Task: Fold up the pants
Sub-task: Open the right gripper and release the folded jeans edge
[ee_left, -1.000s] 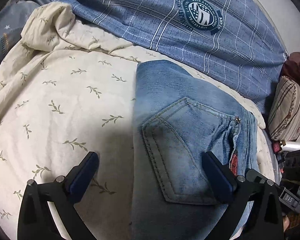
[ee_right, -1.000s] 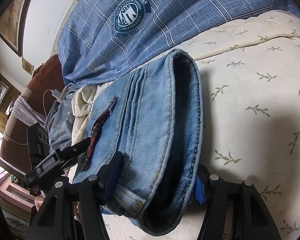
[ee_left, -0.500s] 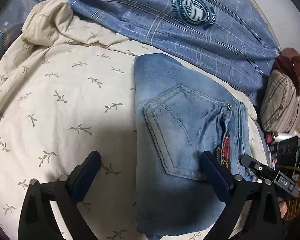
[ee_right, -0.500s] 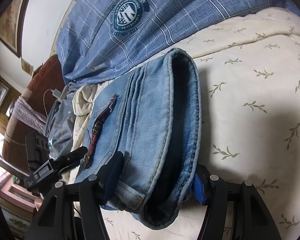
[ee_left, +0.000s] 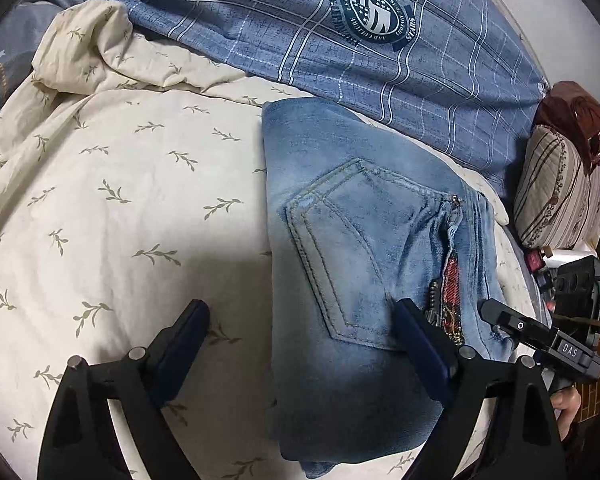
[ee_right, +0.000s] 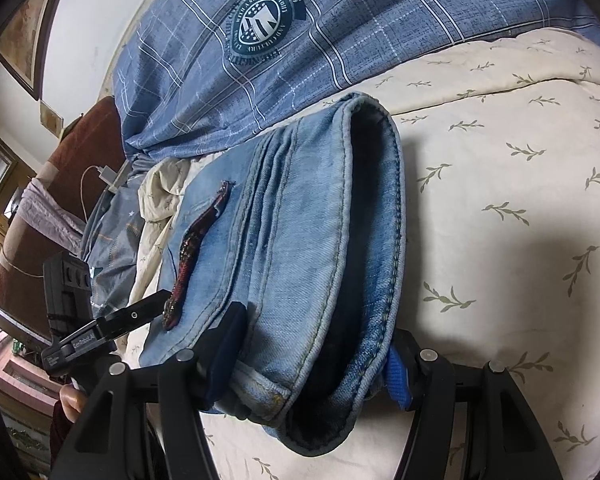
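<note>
Faded blue denim fills the middle of the left wrist view: the folded jeans (ee_left: pixel 352 264) lie on a cream quilt (ee_left: pixel 112 200) printed with small leaf sprigs, the back pocket (ee_left: pixel 340 248) facing up. The left gripper (ee_left: pixel 300 344) hangs over their near edge, its fingers wide apart and closing; one finger (ee_left: pixel 184 344) is over bare quilt and the other (ee_left: pixel 420 352) over the denim by a red embroidered patch (ee_left: pixel 451 284), neither pressing the cloth. A blue checked duvet (ee_left: pixel 340 40) with a round crest lies behind, and a striped cushion (ee_left: pixel 556 192) is at the right edge.

In the right wrist view the jeans' (ee_right: pixel 300 248) stacked folds curve up from the quilt (ee_right: pixel 500 184). The right gripper (ee_right: pixel 312 364) is clamped on the near end of that bundle, a dark finger (ee_right: pixel 224 352) on one side and a blue pad (ee_right: pixel 396 372) on the other. The left gripper's (ee_right: pixel 136 318) finger reaches in beside the red patch (ee_right: pixel 196 248).
</note>
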Demonstrator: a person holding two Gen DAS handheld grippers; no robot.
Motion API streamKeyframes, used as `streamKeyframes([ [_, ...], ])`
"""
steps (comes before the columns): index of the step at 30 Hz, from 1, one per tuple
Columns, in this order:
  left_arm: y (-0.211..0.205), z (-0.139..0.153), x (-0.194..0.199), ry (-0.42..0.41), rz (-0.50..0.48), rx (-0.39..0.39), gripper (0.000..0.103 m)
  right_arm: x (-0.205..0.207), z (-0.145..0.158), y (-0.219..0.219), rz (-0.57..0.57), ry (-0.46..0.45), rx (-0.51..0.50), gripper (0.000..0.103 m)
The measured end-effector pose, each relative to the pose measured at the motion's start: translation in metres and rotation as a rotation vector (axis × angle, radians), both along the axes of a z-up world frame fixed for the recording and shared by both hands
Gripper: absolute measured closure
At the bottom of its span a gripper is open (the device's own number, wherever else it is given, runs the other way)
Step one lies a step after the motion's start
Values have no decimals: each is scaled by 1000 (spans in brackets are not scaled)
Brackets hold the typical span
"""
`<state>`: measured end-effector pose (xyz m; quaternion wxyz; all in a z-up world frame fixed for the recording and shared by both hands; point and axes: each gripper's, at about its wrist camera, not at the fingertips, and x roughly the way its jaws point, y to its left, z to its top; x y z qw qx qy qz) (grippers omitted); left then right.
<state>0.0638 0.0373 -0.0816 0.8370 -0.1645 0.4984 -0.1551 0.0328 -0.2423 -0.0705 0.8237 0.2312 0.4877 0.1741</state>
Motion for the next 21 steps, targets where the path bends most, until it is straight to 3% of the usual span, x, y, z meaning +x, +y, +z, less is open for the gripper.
streamKeyframes([
  [7, 10, 1, -9, 26, 17, -47, 10, -4, 2, -18, -9, 33, 100, 37],
  [10, 12, 5, -16, 14, 25, -55, 11, -13, 16, -19, 3, -35, 58, 37],
  [16, 3, 15, -33, -44, 15, 1, 11, -34, 44, -19, -9, -203, -40, 37],
  [21, -10, 15, -41, -47, -6, 44, 11, -49, 59, 2, 77, -316, -89, 37],
])
